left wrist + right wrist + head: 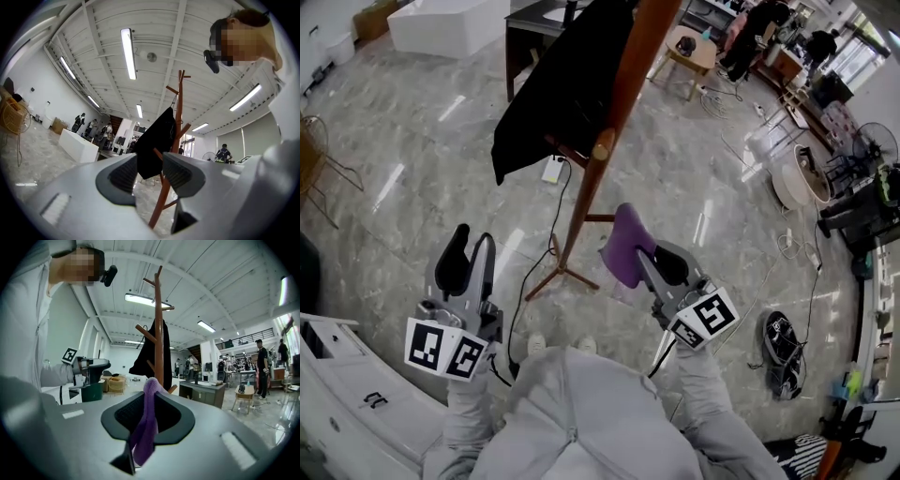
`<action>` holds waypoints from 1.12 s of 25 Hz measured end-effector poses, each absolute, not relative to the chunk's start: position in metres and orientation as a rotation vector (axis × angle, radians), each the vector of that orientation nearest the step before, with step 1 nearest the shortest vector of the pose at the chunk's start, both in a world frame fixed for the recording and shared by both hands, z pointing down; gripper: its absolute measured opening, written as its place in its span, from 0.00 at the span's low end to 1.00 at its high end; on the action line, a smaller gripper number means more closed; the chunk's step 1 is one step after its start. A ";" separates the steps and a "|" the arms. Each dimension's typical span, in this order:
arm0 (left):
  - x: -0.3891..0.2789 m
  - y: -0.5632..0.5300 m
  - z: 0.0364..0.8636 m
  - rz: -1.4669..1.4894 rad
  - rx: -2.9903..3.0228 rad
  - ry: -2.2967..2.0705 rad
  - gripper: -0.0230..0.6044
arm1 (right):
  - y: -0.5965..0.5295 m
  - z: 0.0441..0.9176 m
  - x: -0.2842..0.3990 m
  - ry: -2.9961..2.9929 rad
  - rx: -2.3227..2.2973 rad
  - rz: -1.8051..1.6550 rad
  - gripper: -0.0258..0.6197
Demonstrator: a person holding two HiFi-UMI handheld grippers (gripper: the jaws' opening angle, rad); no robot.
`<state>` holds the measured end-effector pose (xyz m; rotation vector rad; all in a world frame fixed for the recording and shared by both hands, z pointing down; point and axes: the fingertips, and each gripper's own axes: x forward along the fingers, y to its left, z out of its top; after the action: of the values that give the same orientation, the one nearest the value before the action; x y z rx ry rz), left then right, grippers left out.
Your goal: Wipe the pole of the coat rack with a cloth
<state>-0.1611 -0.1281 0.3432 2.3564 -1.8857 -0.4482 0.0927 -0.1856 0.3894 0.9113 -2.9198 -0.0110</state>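
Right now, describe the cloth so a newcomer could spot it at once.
Find the wooden coat rack standing on the marble floor. Beside its pole, on the person's right, the right gripper is shut on a purple cloth. It is the only purple thing; the garment on the rack is black.

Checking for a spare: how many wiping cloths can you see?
1: a purple fabric cloth pinched in the right gripper, near the brown wooden pole. The left gripper is open, empty. Others may be hidden.

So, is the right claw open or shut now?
Shut: the right claw pinches the purple cloth, no gap visible.
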 end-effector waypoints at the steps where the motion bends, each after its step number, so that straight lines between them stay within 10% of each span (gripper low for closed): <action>1: -0.161 -0.129 0.344 -0.449 2.357 -1.881 0.32 | -0.190 0.391 0.091 -2.907 0.913 -0.017 0.13; 28: -0.178 -0.137 0.363 -0.435 2.296 -1.880 0.32 | -0.286 0.491 0.058 -2.512 0.991 0.259 0.13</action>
<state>-0.1781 -0.1373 0.3627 2.2958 -1.8796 -0.4354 0.0581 -0.2863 0.4912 0.9910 -2.5124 0.2595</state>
